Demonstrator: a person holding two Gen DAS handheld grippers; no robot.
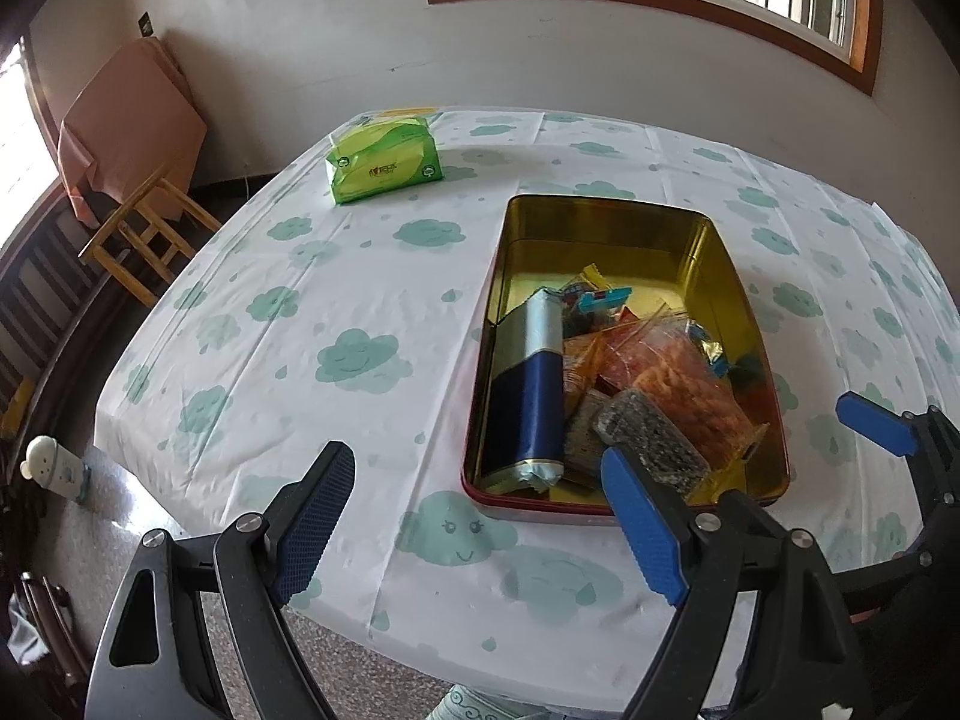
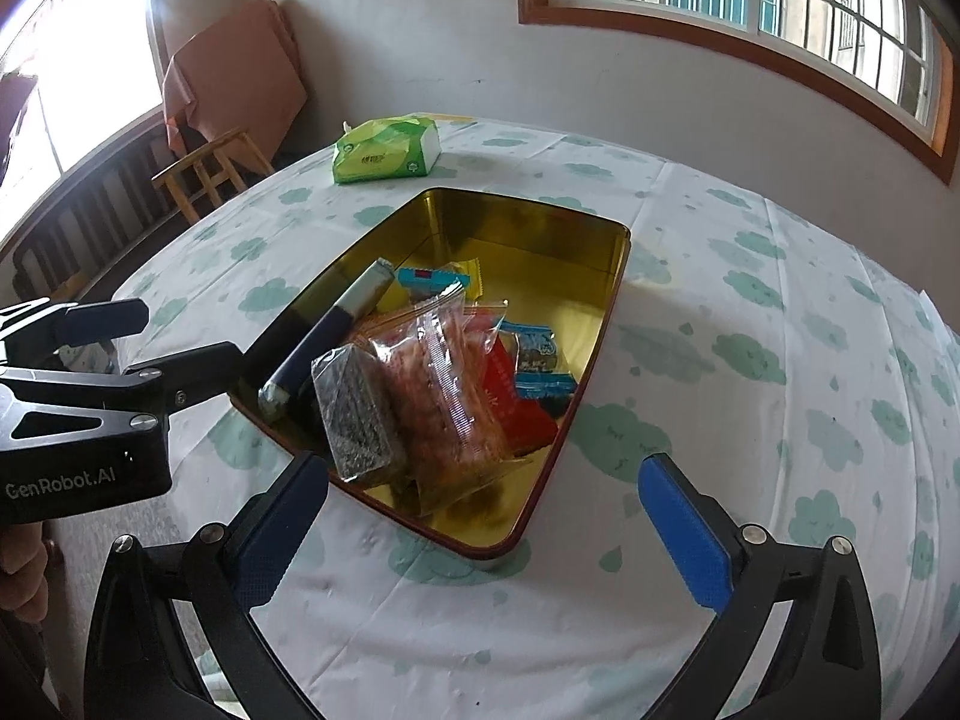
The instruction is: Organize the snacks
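Note:
A gold-lined tin with a red outside (image 1: 600, 201) (image 2: 528, 204) sits on the cloud-print tablecloth. Inside lie a blue and silver roll pack (image 1: 534, 384) (image 2: 336, 330), a dark speckled bar (image 1: 654, 438) (image 2: 360, 414), a clear bag of orange snacks (image 1: 690, 378) (image 2: 432, 384), a red packet (image 2: 516, 408) and small blue packets (image 2: 540, 354). My left gripper (image 1: 480, 516) (image 2: 186, 336) hovers open at the tin's near-left corner, holding nothing. Over the tin's near end, my right gripper (image 2: 483, 531) stands wide open and empty; one of its pads (image 1: 876, 429) shows in the left wrist view.
A green tissue pack (image 1: 384, 159) (image 2: 387, 150) lies at the table's far left. Beyond that corner stands a wooden stool (image 1: 144, 234) (image 2: 210, 171) and furniture under an orange cloth (image 1: 132, 120). The table's near edge (image 1: 240, 588) drops to a speckled floor.

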